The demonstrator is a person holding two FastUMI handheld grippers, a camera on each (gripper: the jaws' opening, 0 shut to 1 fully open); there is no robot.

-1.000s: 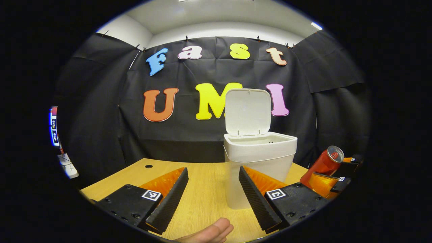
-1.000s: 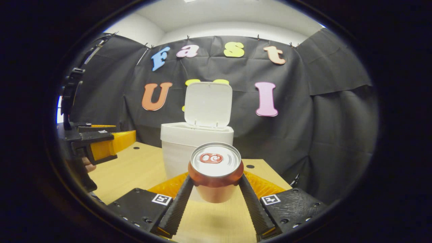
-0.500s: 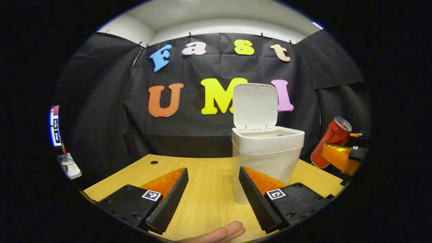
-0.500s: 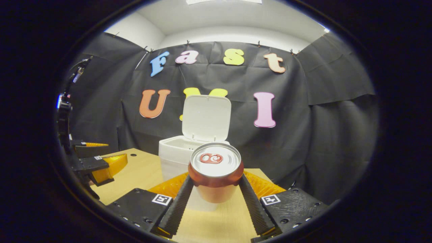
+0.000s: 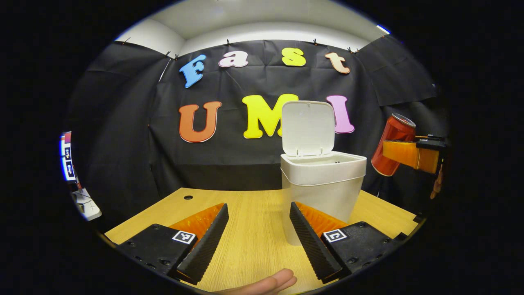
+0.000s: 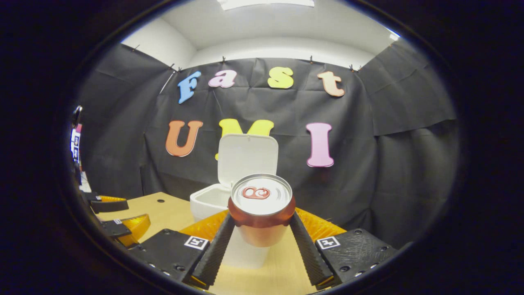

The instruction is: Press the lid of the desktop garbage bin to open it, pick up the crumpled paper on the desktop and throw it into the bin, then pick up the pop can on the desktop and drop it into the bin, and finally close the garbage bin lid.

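Left gripper view: left gripper point(image 5: 258, 235) sits at bottom centre w/ fingers spread wide, nothing between them, low over the wooden desk point(image 5: 249, 229). A person's fingertips point(image 5: 266, 282) show at the bottom edge. White garbage bin point(image 5: 321, 184) stands on the desk right of centre, just behind the right-hand finger; its lid point(image 5: 308, 129) is up, tilted back vs the black cloth wall. At the right edge the right gripper point(image 5: 409, 153) holds the red pop can point(image 5: 391, 143) in the air, tilted, to the right of the bin & about level w/ its lid.

Right gripper view: right gripper point(image 6: 260, 241) at bottom centre is clamped on the pop can point(image 6: 261, 205), both fingers pressed to its sides, can top facing the camera. Bin point(image 6: 213, 200) is behind the can, partly hidden by it; lid point(image 6: 245, 157) open above. Left gripper point(image 6: 118, 217) at lower left, fingers apart, over the desk point(image 6: 163, 209).
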